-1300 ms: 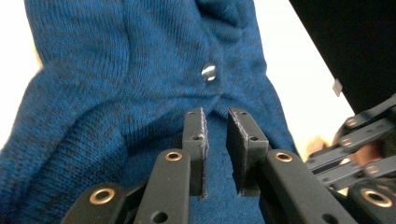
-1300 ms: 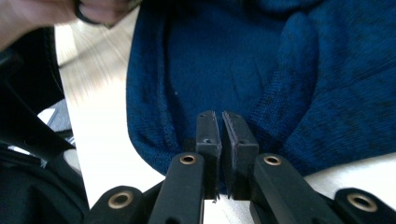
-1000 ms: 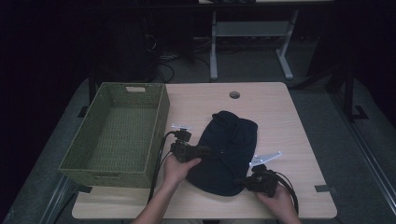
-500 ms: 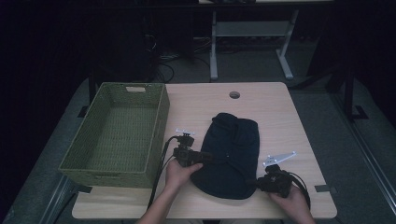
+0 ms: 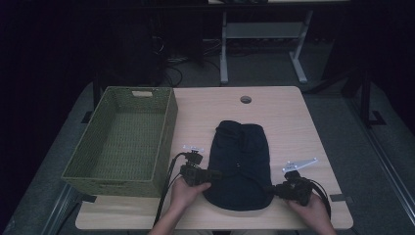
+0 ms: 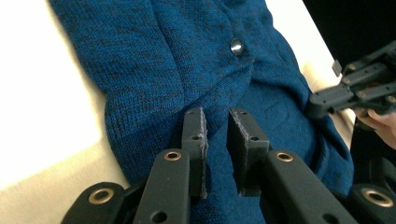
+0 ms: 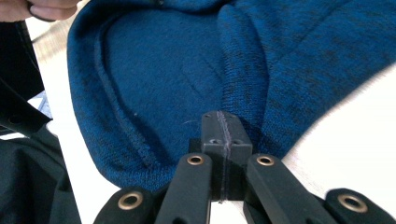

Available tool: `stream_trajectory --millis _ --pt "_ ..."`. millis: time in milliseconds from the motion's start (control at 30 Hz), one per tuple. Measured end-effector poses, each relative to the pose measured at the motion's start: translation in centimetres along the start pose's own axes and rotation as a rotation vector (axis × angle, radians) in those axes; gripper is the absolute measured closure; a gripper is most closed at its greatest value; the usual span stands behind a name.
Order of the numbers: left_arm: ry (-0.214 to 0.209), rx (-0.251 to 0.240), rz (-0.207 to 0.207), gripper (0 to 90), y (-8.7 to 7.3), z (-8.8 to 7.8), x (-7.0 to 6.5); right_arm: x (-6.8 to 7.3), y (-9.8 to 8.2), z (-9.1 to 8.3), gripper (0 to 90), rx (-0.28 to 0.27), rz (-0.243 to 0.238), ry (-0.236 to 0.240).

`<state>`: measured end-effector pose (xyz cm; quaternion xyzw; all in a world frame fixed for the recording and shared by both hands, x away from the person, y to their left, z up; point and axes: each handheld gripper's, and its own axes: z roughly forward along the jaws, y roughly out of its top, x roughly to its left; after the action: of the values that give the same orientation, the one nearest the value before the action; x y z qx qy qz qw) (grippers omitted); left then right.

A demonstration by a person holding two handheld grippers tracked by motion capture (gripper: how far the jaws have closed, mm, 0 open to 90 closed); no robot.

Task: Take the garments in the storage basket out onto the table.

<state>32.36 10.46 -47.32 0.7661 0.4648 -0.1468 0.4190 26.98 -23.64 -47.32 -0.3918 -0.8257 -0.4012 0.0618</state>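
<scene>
**Blue knit garment on desk, a hand-held gripper at each lower corner**

Far left of the high view: green woven basket [image 5: 122, 142] on the left part of the desk [image 5: 288, 117], cut-out handle in its far wall. No tag or writing to be read on it.

Just right of the basket, the left hand-held gripper [image 5: 215, 174], held in the left hand [image 5: 188, 191], points across at the lower left edge of the sweater [image 5: 241, 164]. A cable trails from it toward the desk's near edge. In the left gripper view its jaws stand a narrow gap apart and have just been closing; they lie over the knit near the folded edge, and whether the pads already pinch the cloth I cannot tell. One small dark button [image 6: 236, 45] shows on the knit beyond the jaws; no lettering legible on it.

Centre: the sweater lies flat on the desk, folded into a long rounded shape, far end toward the round grommet hole [image 5: 245, 99] in the desk. Dark in the high view, blue in both gripper views. No brand label or print readable.

Right: the right hand-held gripper [image 5: 272, 188], in the right hand [image 5: 311, 208], sits at the sweater's lower right corner. In the right gripper view its jaws are pressed together on the ribbed hem [image 7: 243, 88] of the knit.
</scene>
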Motion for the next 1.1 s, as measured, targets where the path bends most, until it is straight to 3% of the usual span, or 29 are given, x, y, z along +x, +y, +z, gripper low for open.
stream_trajectory --millis 433,600,733,867,1000,1100 --pt "-0.021 0.014 0.024 77.1 -1.7 -0.7 -0.6 -0.3 -0.4 -0.4 87.9 -0.003 0.012 0.015" --pt "-0.014 -0.025 0.054 75.6 -1.2 -1.5 -1.4 0.0 -0.2 -0.7 80.5 -0.007 0.011 0.042" --pt "-0.025 -0.067 0.064 74.8 -0.1 -2.0 -2.0 0.1 1.2 -1.6 80.3 -0.060 -0.001 0.056" --pt "-0.021 -0.104 0.068 74.4 1.2 -1.7 -2.1 -0.1 3.3 -1.6 81.6 -0.083 0.004 0.036" --pt "0.001 -0.112 0.045 74.4 2.1 -0.7 -1.2 -1.4 4.9 -0.7 84.7 -0.083 0.043 0.038" --pt "0.015 -0.083 0.026 73.8 2.4 0.2 -0.5 -2.6 5.5 0.4 86.1 -0.047 0.081 0.027"
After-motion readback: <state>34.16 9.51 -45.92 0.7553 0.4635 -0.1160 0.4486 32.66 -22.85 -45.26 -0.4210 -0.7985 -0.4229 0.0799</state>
